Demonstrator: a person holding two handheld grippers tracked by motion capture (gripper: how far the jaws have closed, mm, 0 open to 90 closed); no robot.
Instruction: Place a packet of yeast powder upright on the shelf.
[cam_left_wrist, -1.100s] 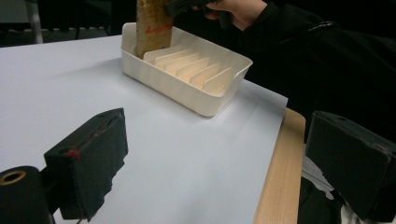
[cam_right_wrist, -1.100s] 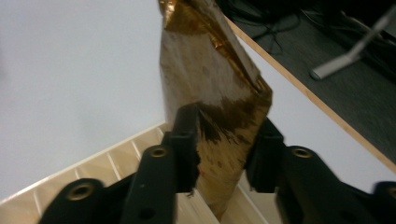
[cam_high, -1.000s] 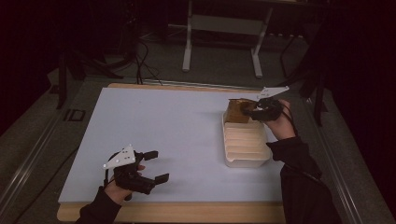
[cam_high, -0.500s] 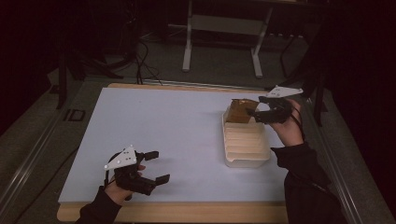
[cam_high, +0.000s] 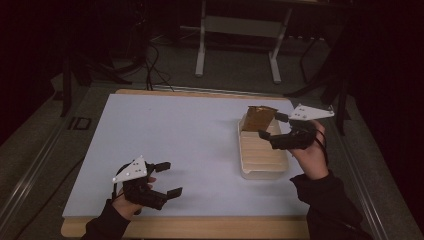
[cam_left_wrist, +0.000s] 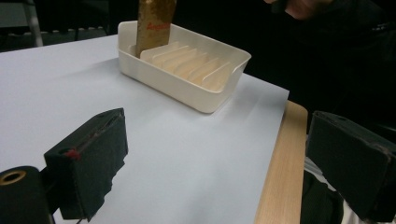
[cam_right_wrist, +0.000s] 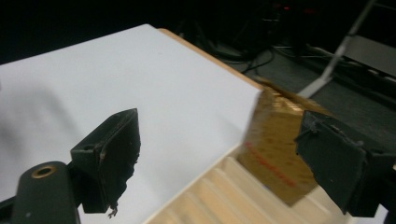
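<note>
The brown packet (cam_high: 260, 118) stands upright in the far slot of the cream slotted tray (cam_high: 263, 172) on the worktop (cam_high: 170, 135). The right gripper (cam_high: 272, 131) has just been opening, nothing between its jaws, close beside the packet. A careless sweep could topple it. The left gripper (cam_high: 167, 178) rests released near the front edge.

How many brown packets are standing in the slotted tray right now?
1. A single brown packet stands upright in the far end slot of the cream slotted tray; the remaining slots look empty.
</note>
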